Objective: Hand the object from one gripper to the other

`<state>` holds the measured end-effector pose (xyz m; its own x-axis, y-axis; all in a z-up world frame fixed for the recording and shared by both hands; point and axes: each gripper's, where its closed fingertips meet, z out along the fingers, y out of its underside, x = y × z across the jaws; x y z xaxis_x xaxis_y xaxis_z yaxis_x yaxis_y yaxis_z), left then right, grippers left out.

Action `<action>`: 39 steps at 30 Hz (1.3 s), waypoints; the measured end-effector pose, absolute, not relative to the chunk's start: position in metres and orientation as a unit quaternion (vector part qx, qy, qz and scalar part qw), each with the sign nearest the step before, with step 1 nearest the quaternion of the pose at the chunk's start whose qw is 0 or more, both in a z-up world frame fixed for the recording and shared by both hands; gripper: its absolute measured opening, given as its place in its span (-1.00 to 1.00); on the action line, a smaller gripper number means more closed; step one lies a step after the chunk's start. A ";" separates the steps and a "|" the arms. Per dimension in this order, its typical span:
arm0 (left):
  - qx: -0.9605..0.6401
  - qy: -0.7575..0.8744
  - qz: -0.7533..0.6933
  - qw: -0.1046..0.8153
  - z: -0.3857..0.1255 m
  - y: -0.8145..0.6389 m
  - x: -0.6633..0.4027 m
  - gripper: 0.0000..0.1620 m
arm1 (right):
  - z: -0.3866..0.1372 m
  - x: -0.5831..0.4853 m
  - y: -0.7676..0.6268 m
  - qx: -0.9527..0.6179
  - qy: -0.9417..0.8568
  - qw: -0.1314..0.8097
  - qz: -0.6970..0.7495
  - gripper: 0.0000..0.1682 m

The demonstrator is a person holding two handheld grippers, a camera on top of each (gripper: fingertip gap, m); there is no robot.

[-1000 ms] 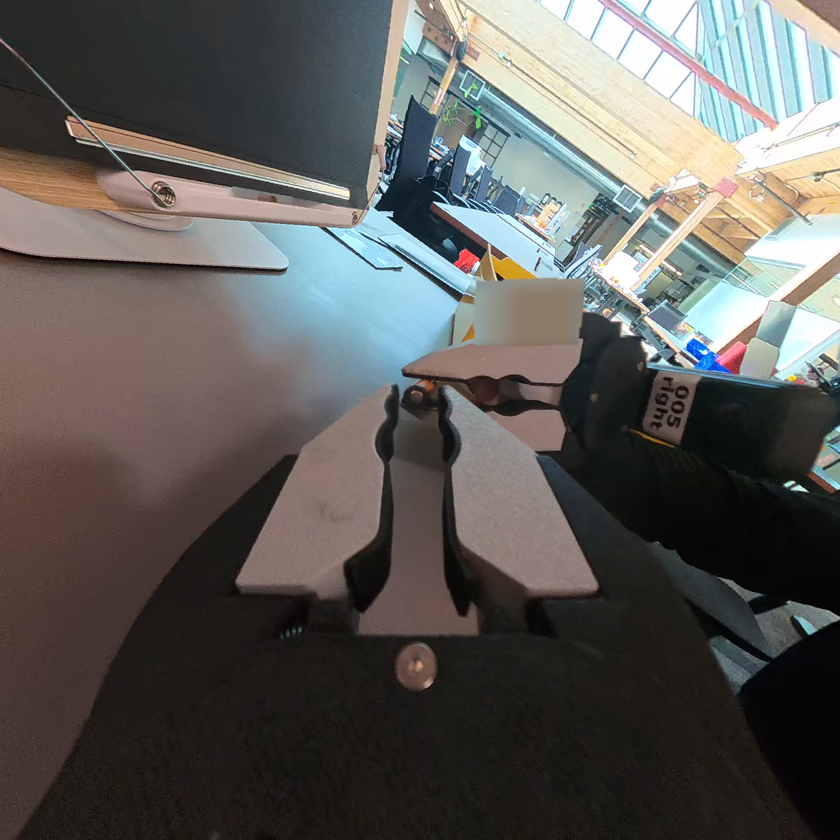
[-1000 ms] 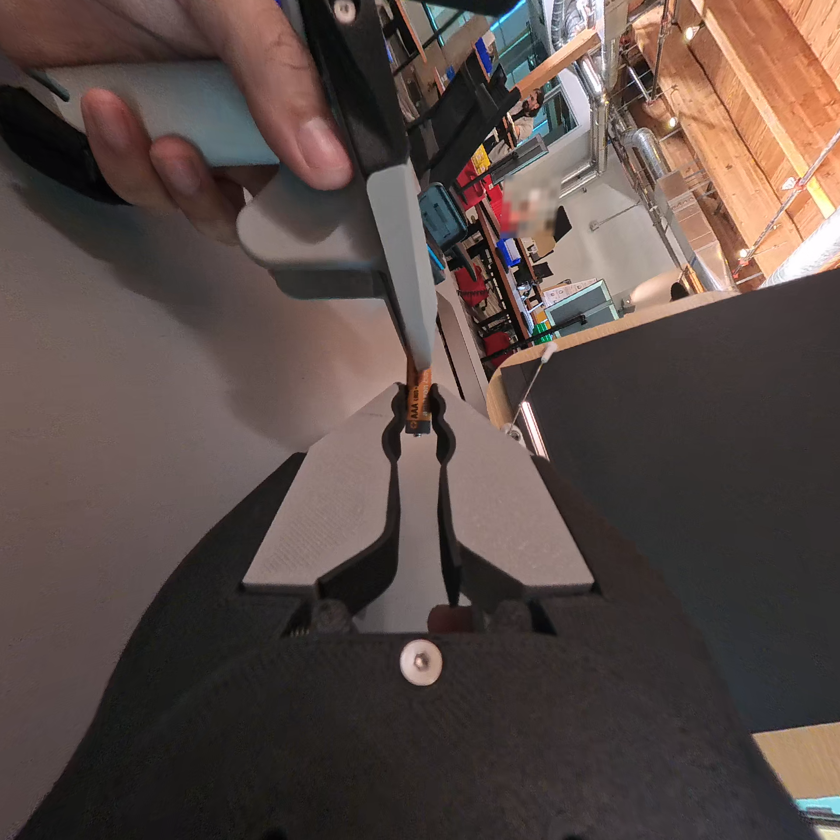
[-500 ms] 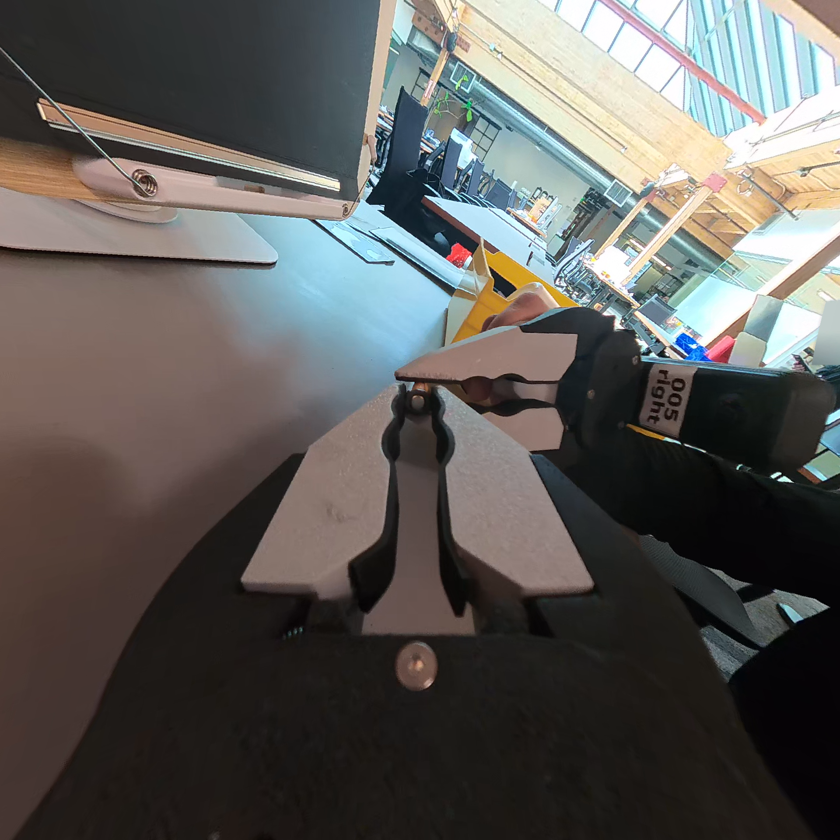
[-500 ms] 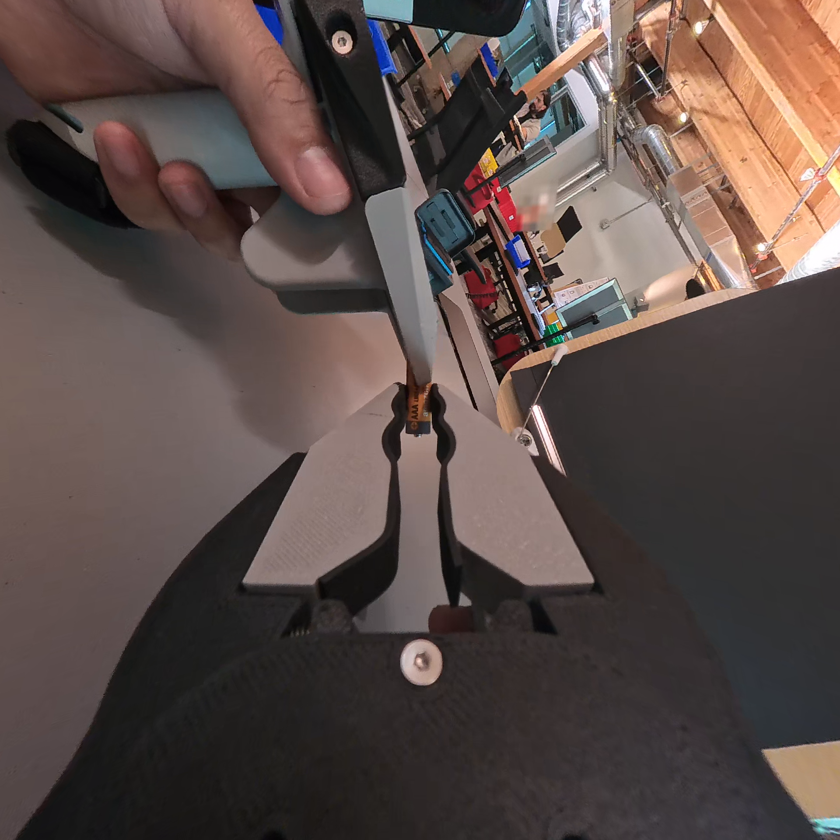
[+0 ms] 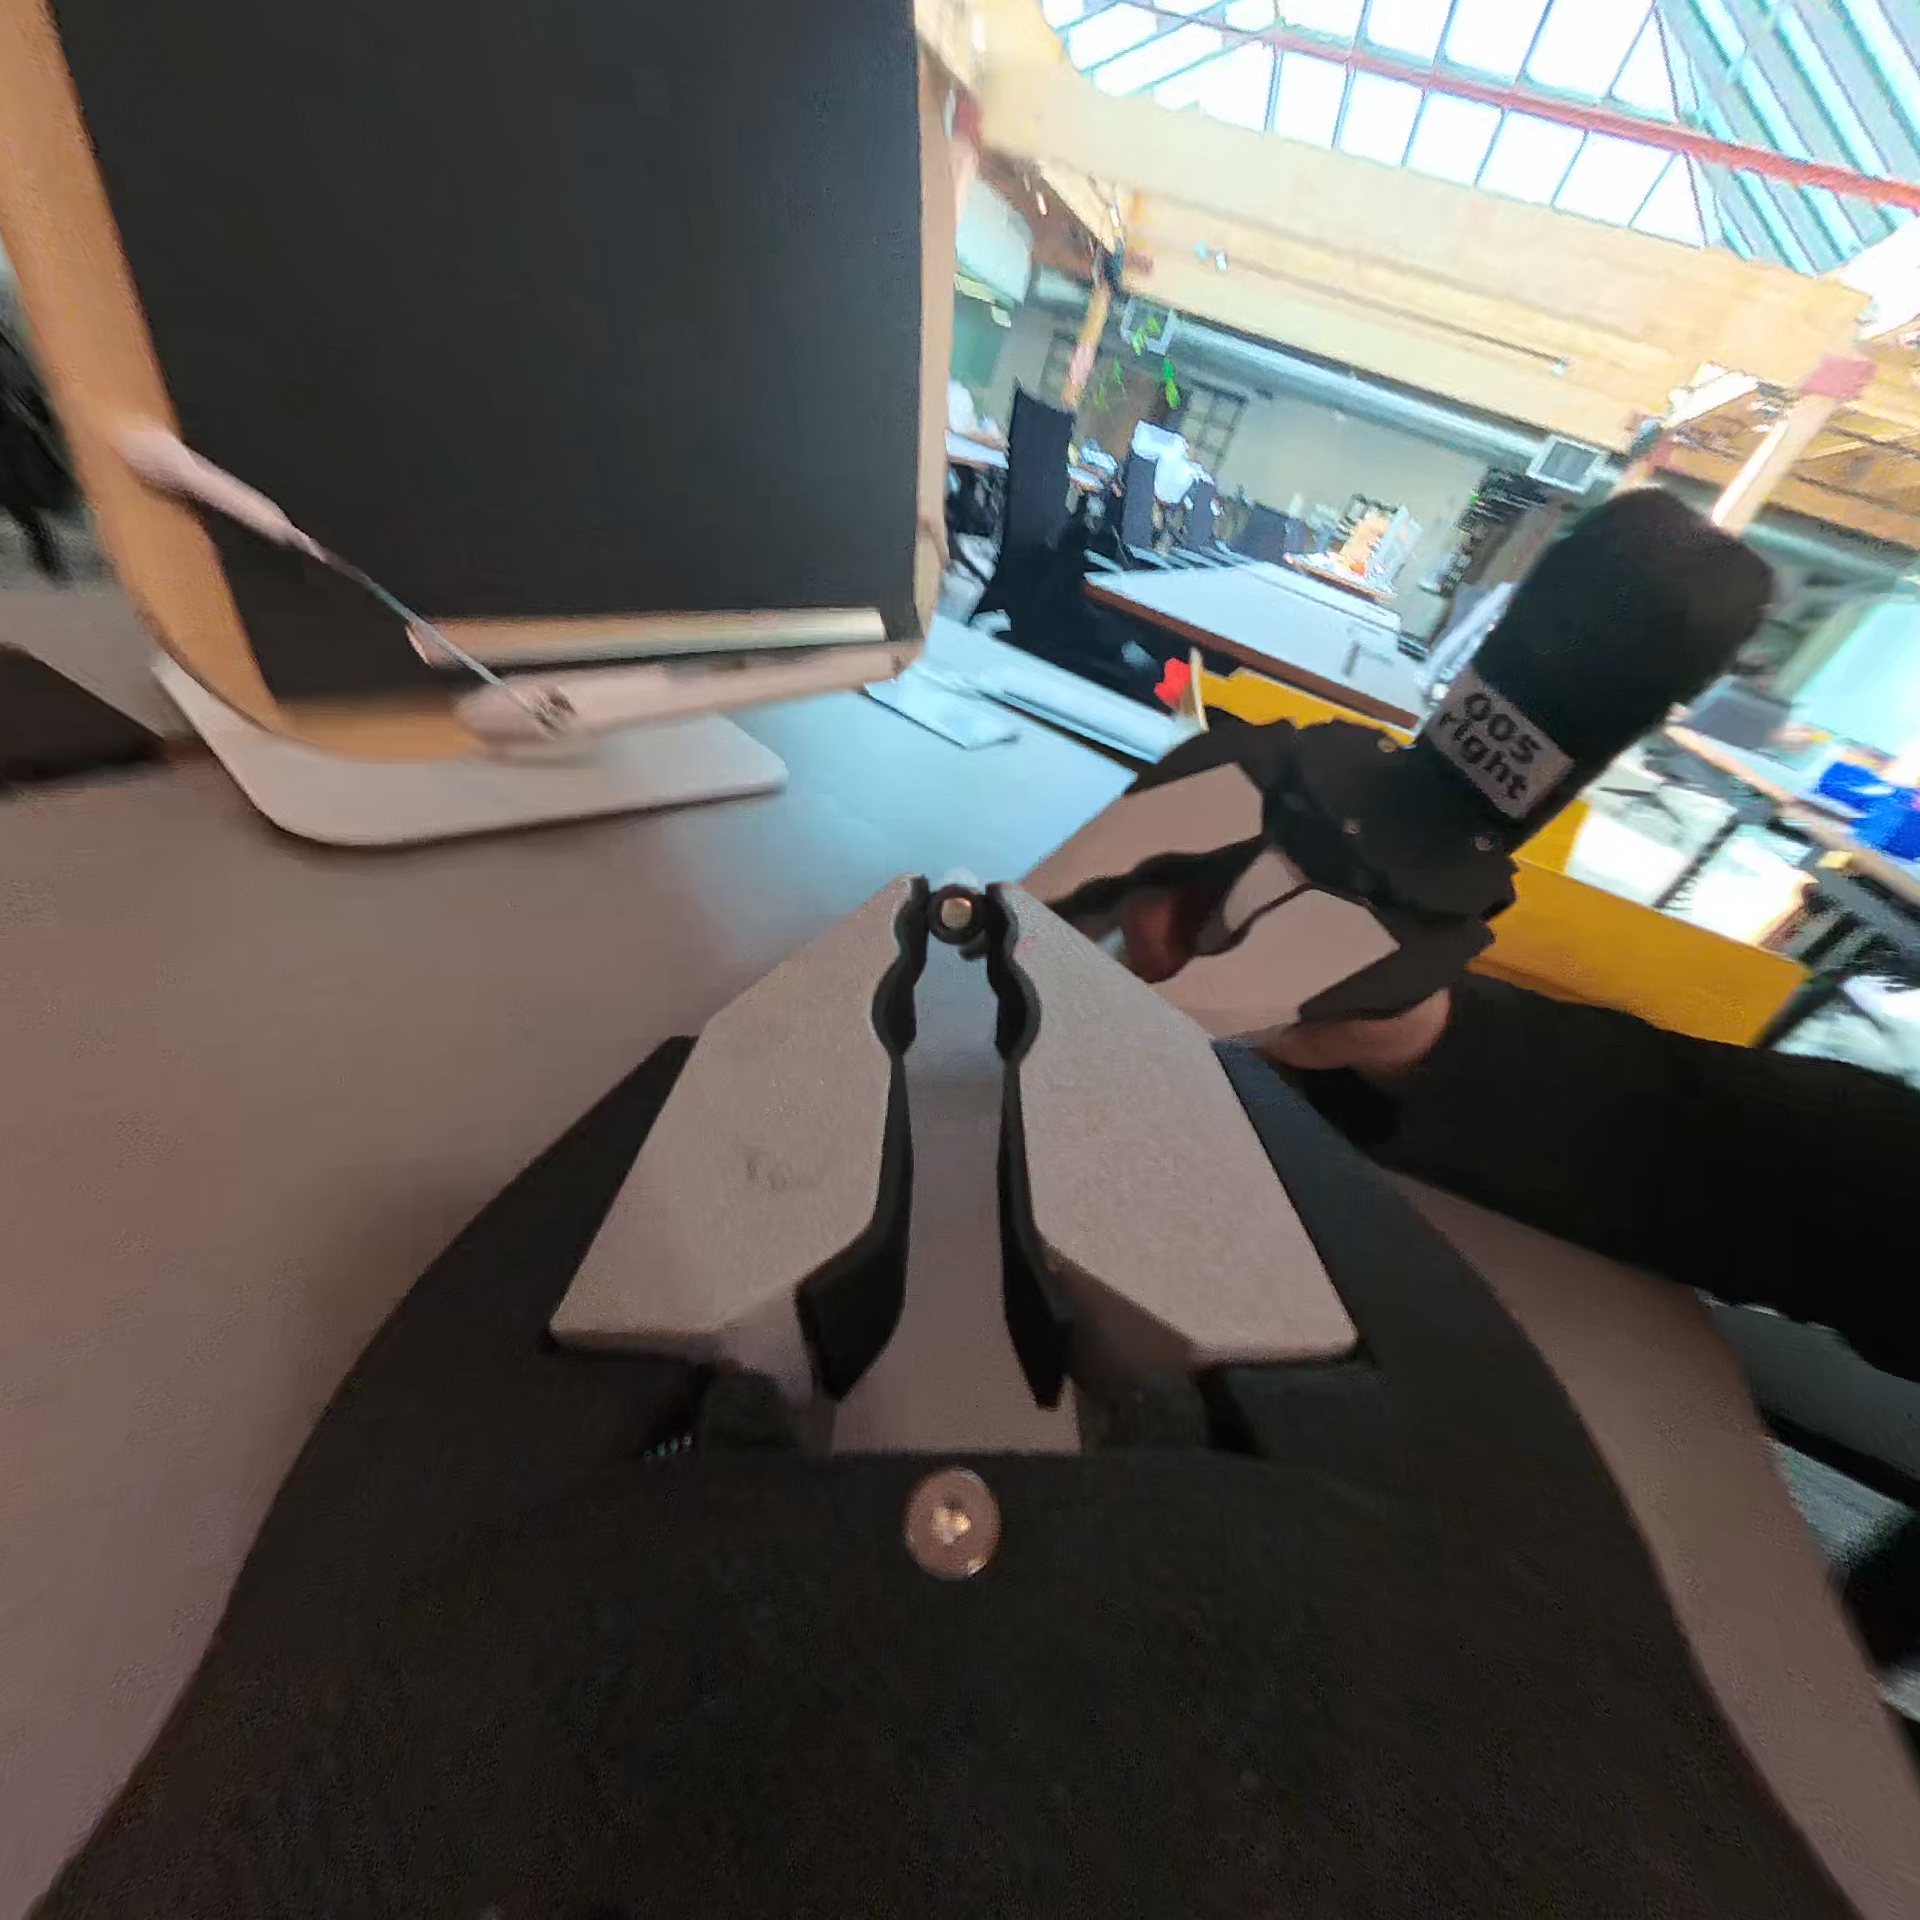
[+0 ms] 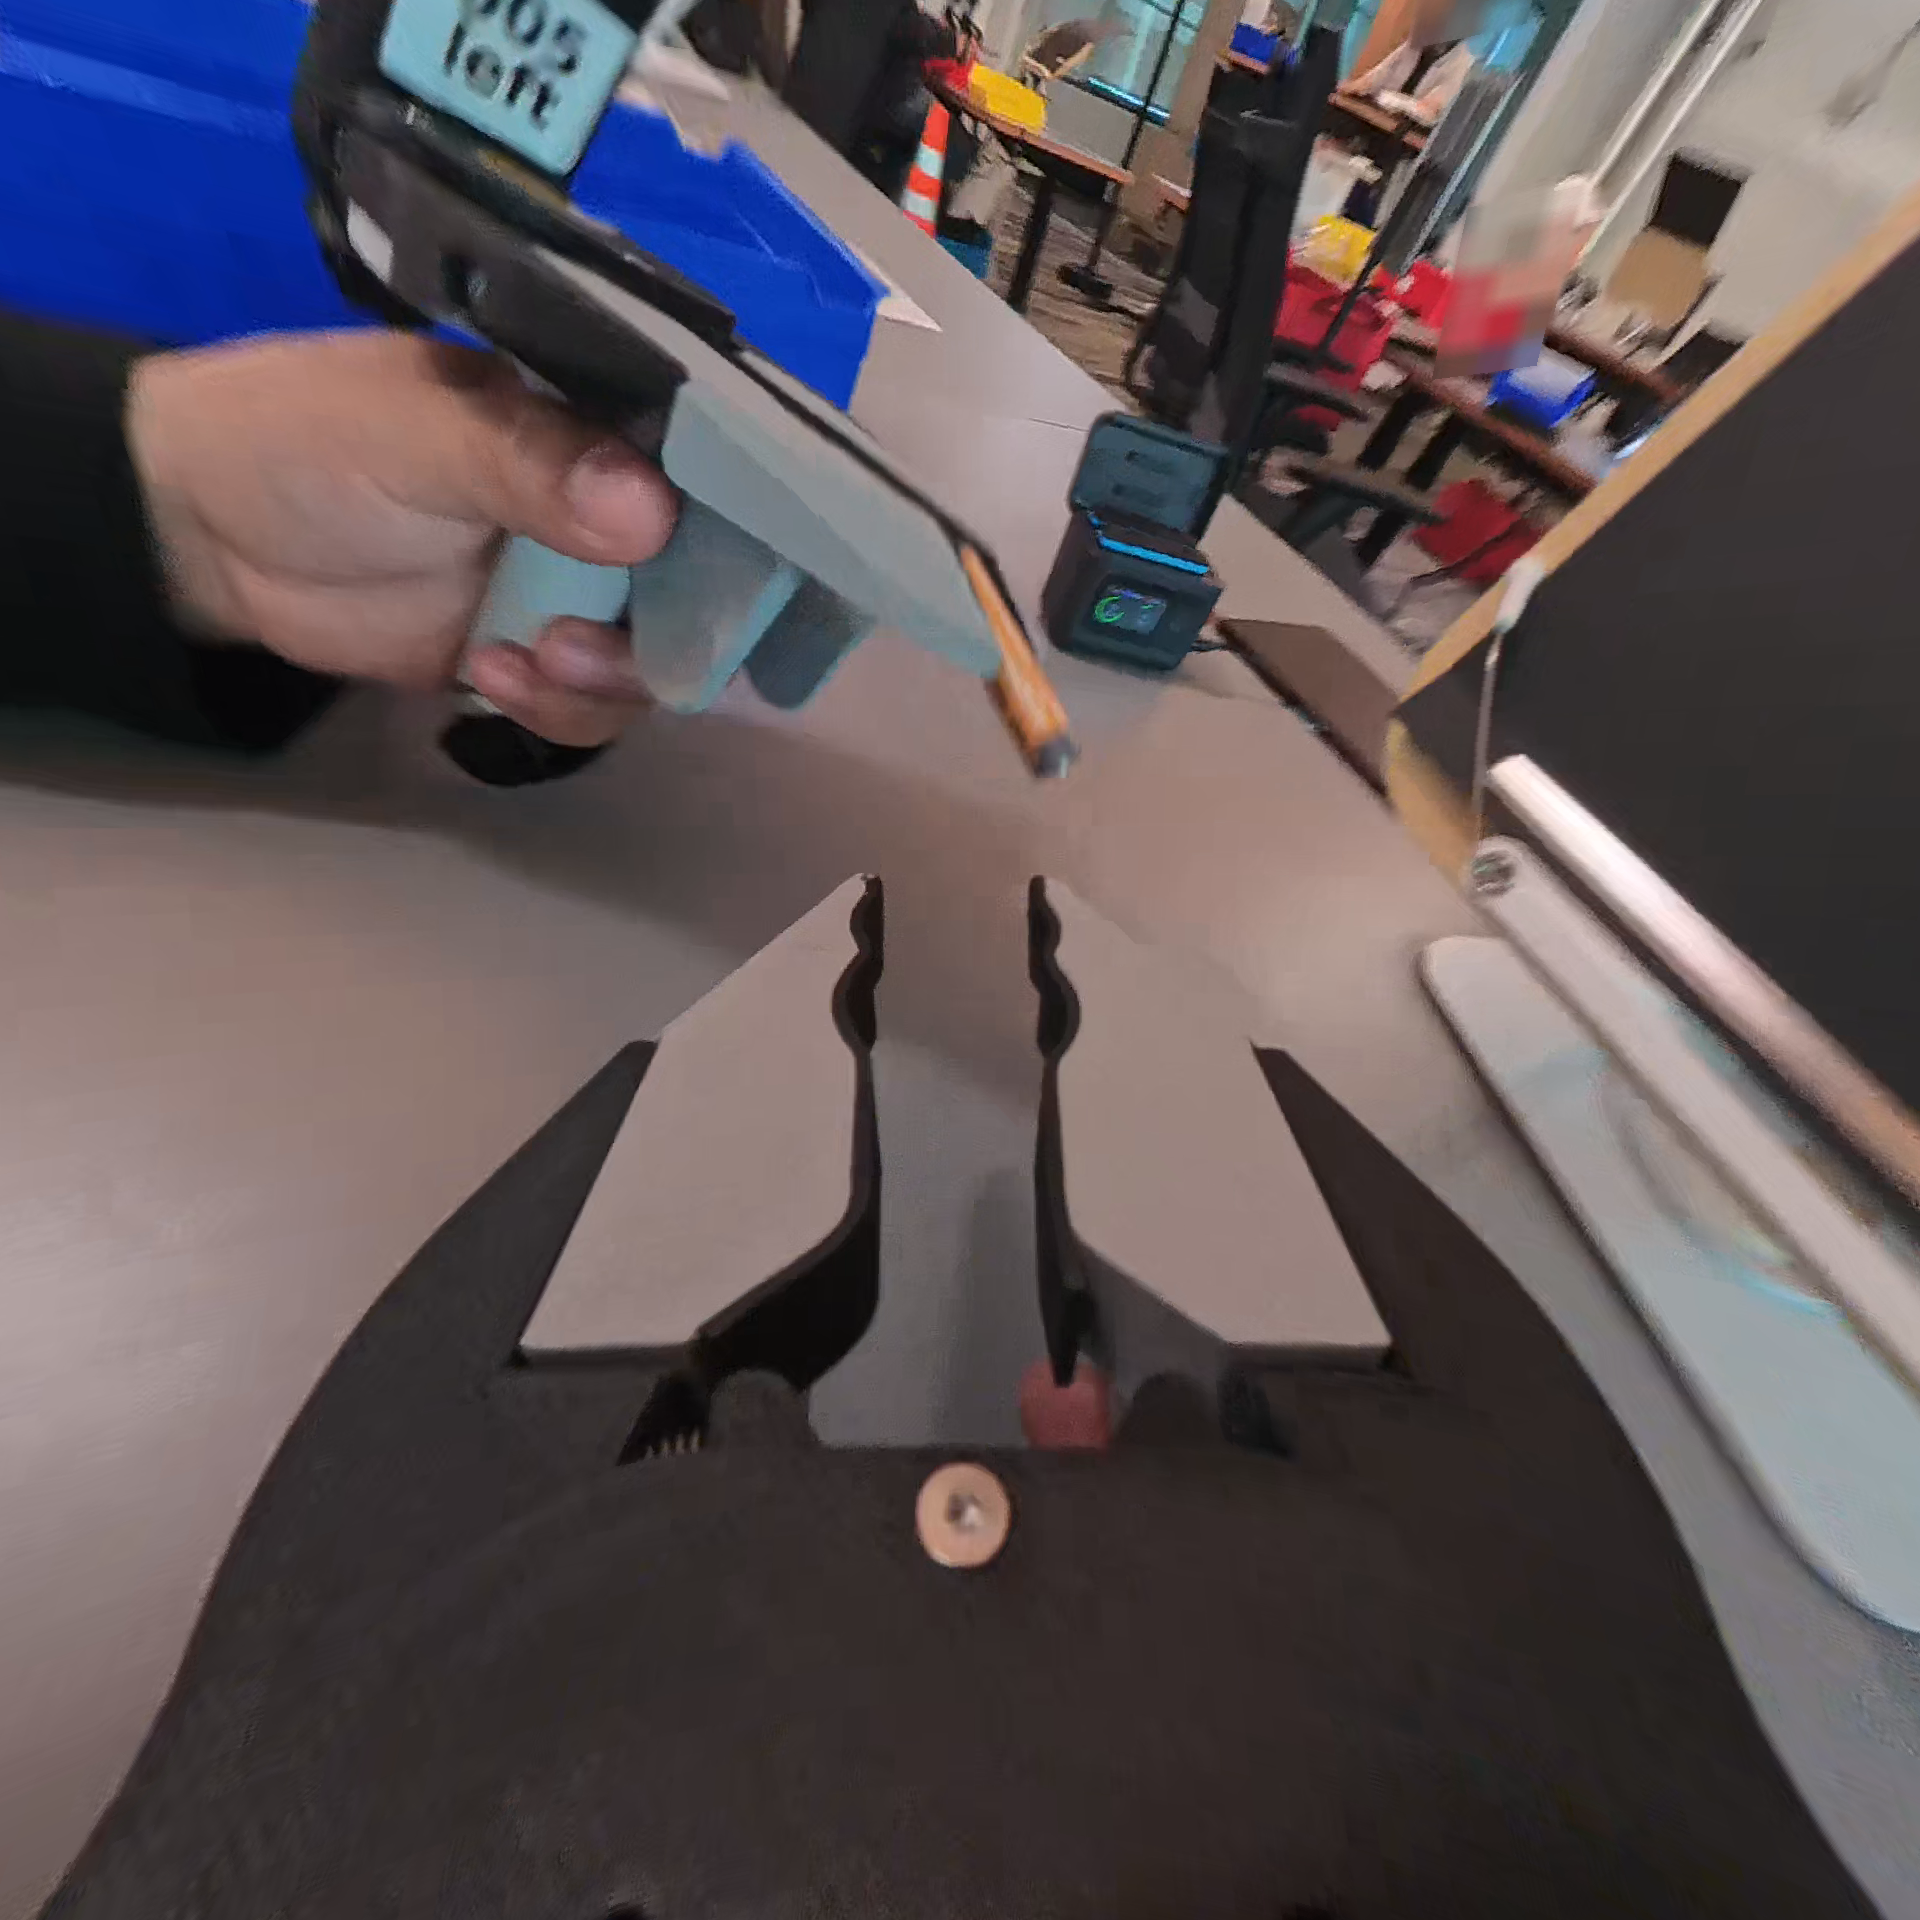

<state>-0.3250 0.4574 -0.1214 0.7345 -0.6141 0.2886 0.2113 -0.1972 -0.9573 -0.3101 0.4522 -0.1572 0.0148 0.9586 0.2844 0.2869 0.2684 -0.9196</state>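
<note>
Handover looks done: left gripper (image 5: 954, 914) clamps battery (image 6: 1023, 686); right gripper (image 6: 951, 904) agape, empty, apart. Next: likely carry away, steady grip.

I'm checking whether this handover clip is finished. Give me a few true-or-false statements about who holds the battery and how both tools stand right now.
1. The left tool is shut on the battery. True.
2. The right tool grips the battery too. False: its jaws stand apart with nothing between them, and the battery is clear of them.
3. The battery lies on the grey table. False: it is held above the table.
4. A small black box with a lit screen sits on the table beyond the battery. True.
5. A hand holds the left tool. True.
</note>
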 end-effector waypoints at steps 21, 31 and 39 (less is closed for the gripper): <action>-0.536 0.395 -0.023 0.746 -0.087 0.414 -0.271 -0.90 | -0.087 -0.287 0.410 -0.450 -0.347 0.089 0.818 -0.81; -0.580 0.373 -0.028 0.724 -0.104 0.425 -0.275 -0.90 | -0.098 -0.290 0.421 -0.483 -0.352 0.130 0.791 -0.93; -0.667 0.332 -0.070 0.664 -0.127 0.441 -0.292 -0.59 | -0.107 -0.284 0.464 -0.553 -0.439 0.390 0.591 -0.92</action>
<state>-0.2916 0.4408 -0.1265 0.7700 -0.5353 -0.3471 -0.3498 0.1007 -0.9314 -0.2843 0.4636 -0.1065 -0.0827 0.9466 -0.3117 0.0243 -0.3108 -0.9502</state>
